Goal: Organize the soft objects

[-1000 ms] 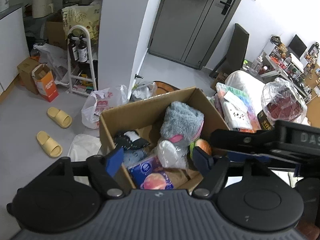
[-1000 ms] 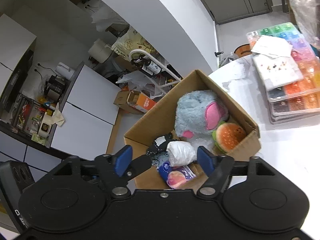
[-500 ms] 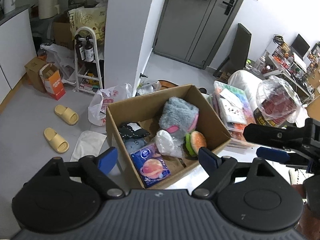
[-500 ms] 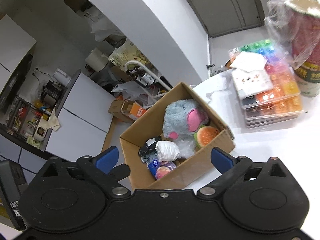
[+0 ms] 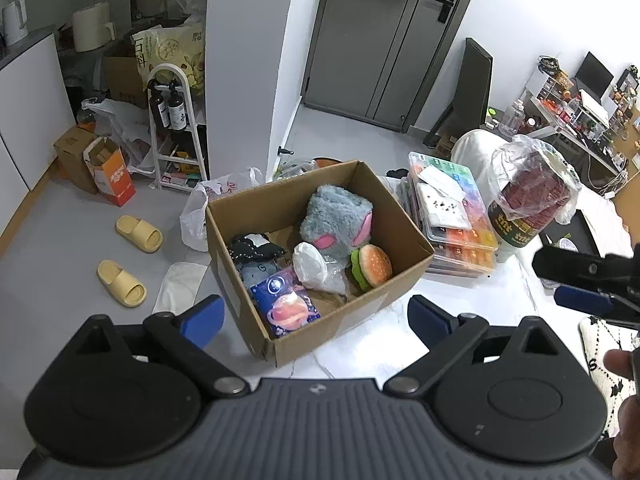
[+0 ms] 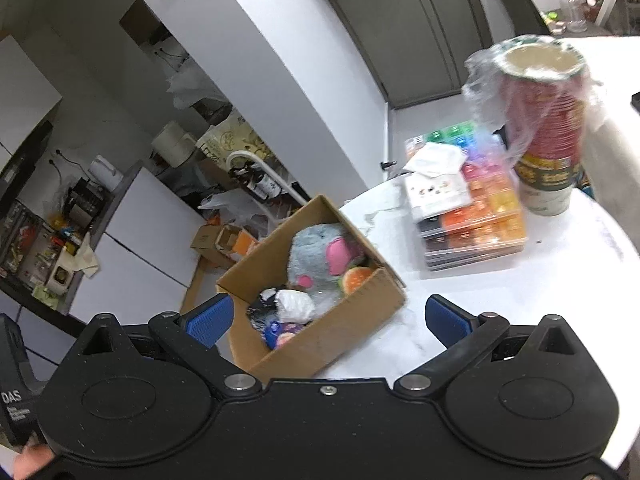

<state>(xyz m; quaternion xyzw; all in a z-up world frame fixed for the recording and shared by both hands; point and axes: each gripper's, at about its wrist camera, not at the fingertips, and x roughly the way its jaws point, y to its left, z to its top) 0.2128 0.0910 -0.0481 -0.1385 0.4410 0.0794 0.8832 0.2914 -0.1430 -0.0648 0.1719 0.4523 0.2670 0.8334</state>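
Left tongs (image 5: pixel 314 318) wide open, empty | right tongs (image 6: pixel 326 322) wide open, empty

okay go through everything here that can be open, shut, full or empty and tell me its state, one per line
Left gripper: open, holding nothing.
Right gripper: open, holding nothing.
Box: open at the top, upright on the table, soft toys inside.
Grey plush: in the box, upright.
Burger toy: in the box, tipped on its side.
Bead cases: shut, stacked.
Cup stack: upright, bagged in plastic.
Door: shut.
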